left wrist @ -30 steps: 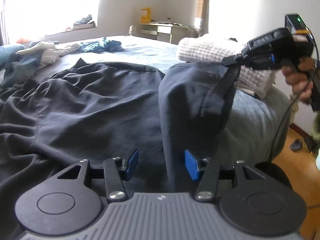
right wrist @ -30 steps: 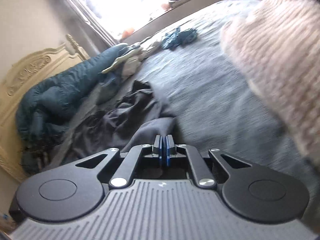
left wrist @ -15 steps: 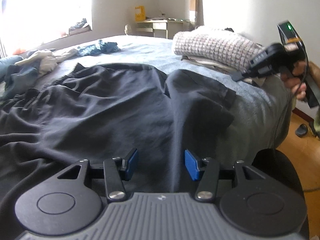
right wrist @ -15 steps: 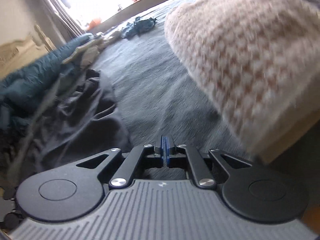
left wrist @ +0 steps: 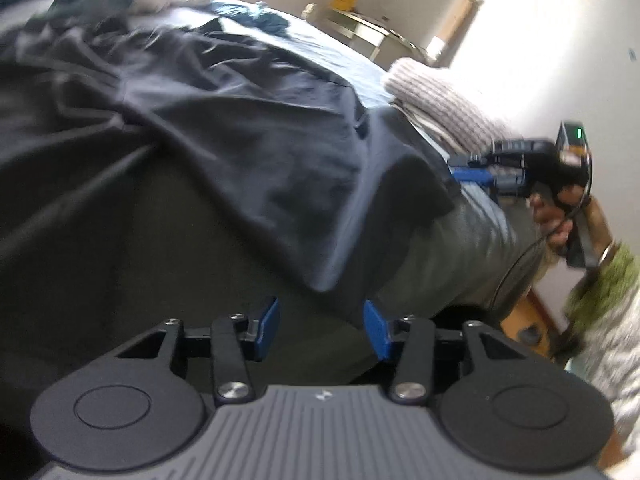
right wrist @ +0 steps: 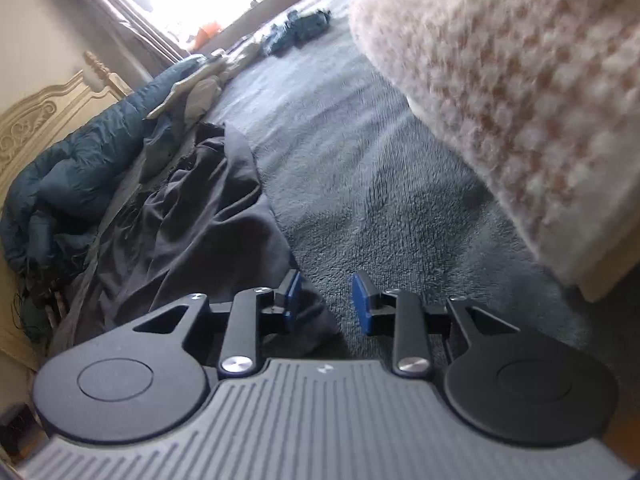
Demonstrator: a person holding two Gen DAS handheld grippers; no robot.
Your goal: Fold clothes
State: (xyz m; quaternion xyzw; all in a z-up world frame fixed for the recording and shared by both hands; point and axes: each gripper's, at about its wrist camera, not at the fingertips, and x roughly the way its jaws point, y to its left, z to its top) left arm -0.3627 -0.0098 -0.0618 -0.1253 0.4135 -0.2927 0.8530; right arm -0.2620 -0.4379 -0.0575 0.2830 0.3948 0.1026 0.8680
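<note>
A large dark garment [left wrist: 208, 128] lies spread and creased across the grey-blue bed [right wrist: 372, 168]. In the left wrist view my left gripper [left wrist: 320, 326] hangs open over the garment's near folded edge, holding nothing. The right gripper [left wrist: 476, 174] shows there too, held by a hand at the garment's right corner near the bed edge. Seen from the right wrist, my right gripper [right wrist: 326, 302] is open, its left finger over the dark garment's corner [right wrist: 224, 248], its right finger over bare blanket. Nothing is pinched between its pads.
A folded cream knitted sweater [right wrist: 520, 92] sits on the bed close to the right gripper. Crumpled clothes [right wrist: 300, 28] and a teal duvet [right wrist: 68, 172] lie toward the carved headboard [right wrist: 36, 116]. Wooden floor [left wrist: 536, 316] and a desk [left wrist: 360, 28] are beyond the bed edge.
The right gripper has opened and let go of the dark garment, which it held raised a second ago; the cloth now lies flat. The left gripper view has tilted and moved closer.
</note>
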